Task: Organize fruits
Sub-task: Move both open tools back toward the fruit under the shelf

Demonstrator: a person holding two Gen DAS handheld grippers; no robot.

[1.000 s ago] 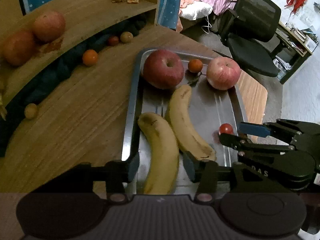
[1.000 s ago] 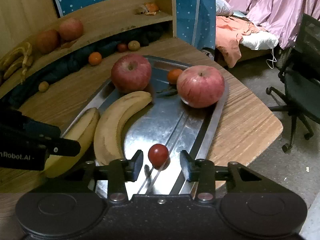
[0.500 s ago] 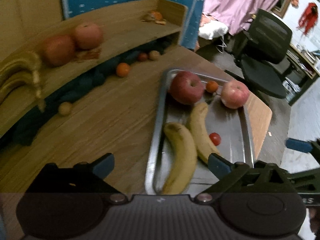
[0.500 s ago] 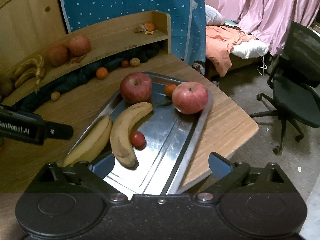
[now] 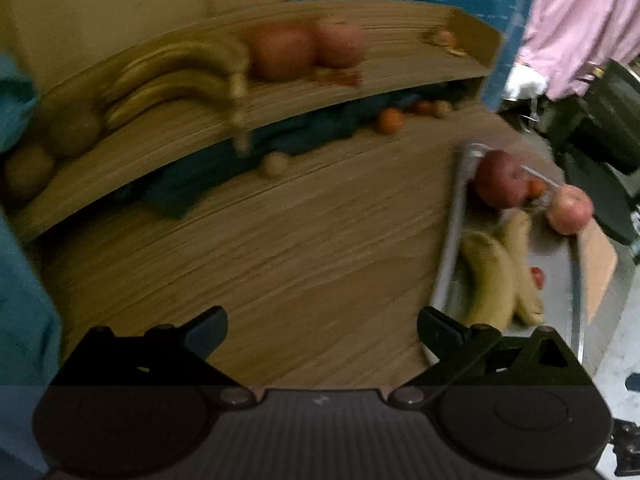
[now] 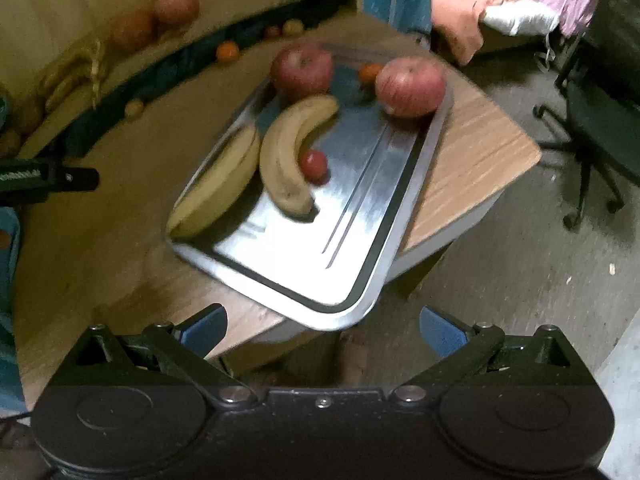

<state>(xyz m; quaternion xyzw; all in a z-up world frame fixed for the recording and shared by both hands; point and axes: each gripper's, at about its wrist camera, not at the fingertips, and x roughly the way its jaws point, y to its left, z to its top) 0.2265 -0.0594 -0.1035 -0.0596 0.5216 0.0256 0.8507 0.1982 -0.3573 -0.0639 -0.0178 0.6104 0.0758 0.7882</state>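
A steel tray (image 6: 360, 216) rests on the wooden table and overhangs its near corner. On it lie two bananas (image 6: 288, 148), two red apples (image 6: 410, 86), a small orange (image 6: 369, 72) and a cherry tomato (image 6: 314, 164). My right gripper (image 6: 322, 330) is open and empty, held back off the table's corner, short of the tray. My left gripper (image 5: 322, 330) is open and empty over bare table, left of the tray (image 5: 450, 240). The left view is blurred. On the shelf (image 5: 280, 92) sit a banana bunch (image 5: 180, 76) and two apples (image 5: 308, 50).
Small fruits lie along the table's back: an orange (image 5: 389, 121) and a pale round one (image 5: 274, 164), beside dark blue cloth (image 5: 200, 184). An office chair (image 6: 600, 92) stands on the floor to the right. A teal sleeve (image 5: 20, 260) fills the left edge.
Both grippers opened and pulled back from the tray. The right one left the cherry tomato on the tray; the left one left the banana and swung left toward the shelf.
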